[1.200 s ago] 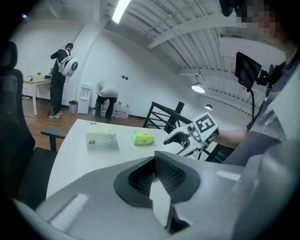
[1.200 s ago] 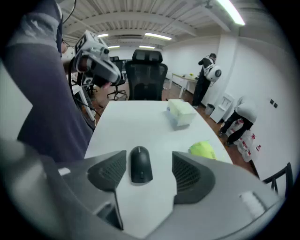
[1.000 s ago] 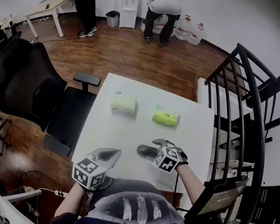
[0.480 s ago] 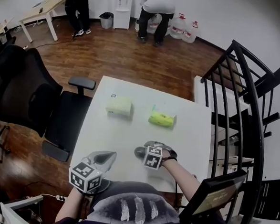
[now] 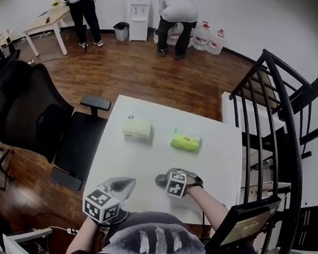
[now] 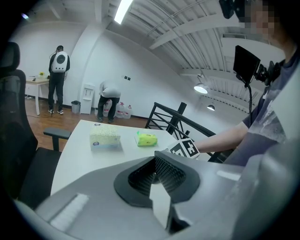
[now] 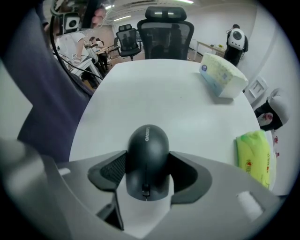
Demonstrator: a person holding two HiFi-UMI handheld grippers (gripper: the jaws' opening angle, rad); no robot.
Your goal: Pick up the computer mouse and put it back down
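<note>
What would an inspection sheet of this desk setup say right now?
surface: white table.
job's things: computer mouse lying on the table, between the right gripper jaws.
clutter: tissue box and green tissue pack at the far side, apart.
grippers: right gripper jaws have just been closing, pads against the computer mouse; left gripper shut, empty.
cables: none on the table; computer mouse shows no cord.
surroundings: office chair, black railing, water bottles.

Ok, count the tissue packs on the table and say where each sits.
2. A pale yellow box sits on the table's far left part; a bright green pack lies to its right. Both are beyond the mouse. None seems hidden.
</note>
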